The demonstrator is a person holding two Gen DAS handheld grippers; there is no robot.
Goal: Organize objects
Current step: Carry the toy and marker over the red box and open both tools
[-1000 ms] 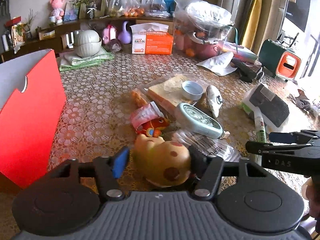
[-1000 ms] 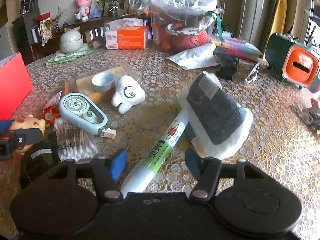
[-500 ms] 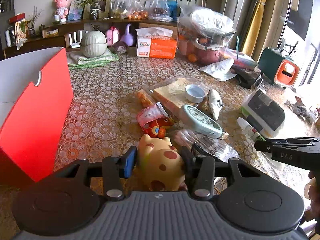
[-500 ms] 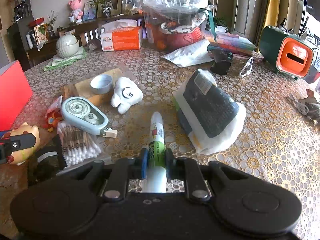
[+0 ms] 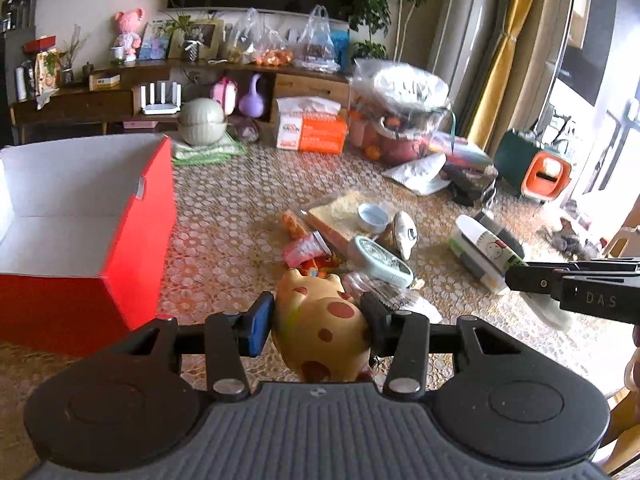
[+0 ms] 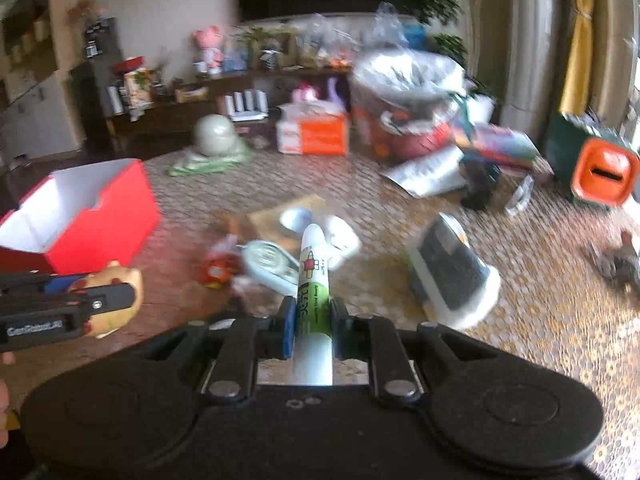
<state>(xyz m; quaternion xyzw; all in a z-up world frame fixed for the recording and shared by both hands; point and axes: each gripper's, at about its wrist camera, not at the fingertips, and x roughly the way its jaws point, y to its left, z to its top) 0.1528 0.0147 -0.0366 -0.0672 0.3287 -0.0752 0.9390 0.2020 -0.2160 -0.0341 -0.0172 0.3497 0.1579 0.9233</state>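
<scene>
Right wrist view blurry; small things on table hard to make out. Tube's back end hidden under right gripper [image 6: 311, 322].

One yellow toy pig with red spots [image 5: 322, 330], squeezed in left gripper [image 5: 317, 322], held above patterned table [image 5: 224, 216]. One white and green tube [image 6: 313, 280], clamped in right gripper, also lifted.

One red box with white inside [image 5: 92, 236], open, on left. Small blue bowl [image 5: 373, 218], round blue tape case [image 5: 380, 258], orange tissue box [image 5: 311, 130] on table.
</scene>
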